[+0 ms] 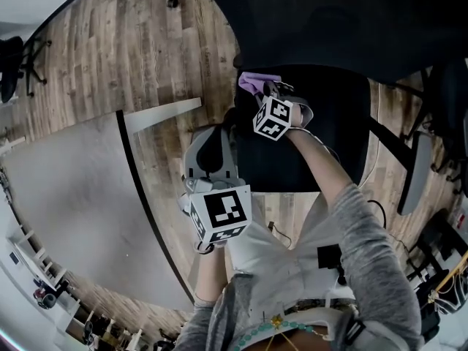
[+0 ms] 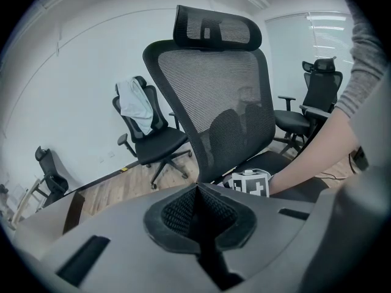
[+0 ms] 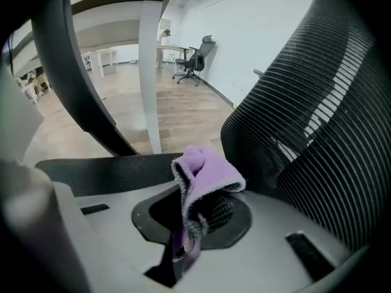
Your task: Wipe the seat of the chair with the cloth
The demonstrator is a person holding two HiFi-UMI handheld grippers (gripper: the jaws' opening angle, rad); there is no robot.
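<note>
Two grippers are shown near the middle of the head view. The right gripper (image 1: pixel 268 88) is clamped on the purple cloth (image 1: pixel 252 81), which is held at the upper left corner of the black chair seat (image 1: pixel 329 137), beside the mesh backrest (image 3: pixel 317 133). The left gripper (image 1: pixel 218 126), lower in the frame at the seat's left edge, is pressed together with nothing between its jaws.

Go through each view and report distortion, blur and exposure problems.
Head view: heavy fisheye bends the floor planks; the chair seat reads as nearly featureless black. Left gripper view: dark circular vignette; the mesh chair back is sharp, the left gripper soft. Right gripper view: the cloth is clear, the chair back close at the right soft.
</note>
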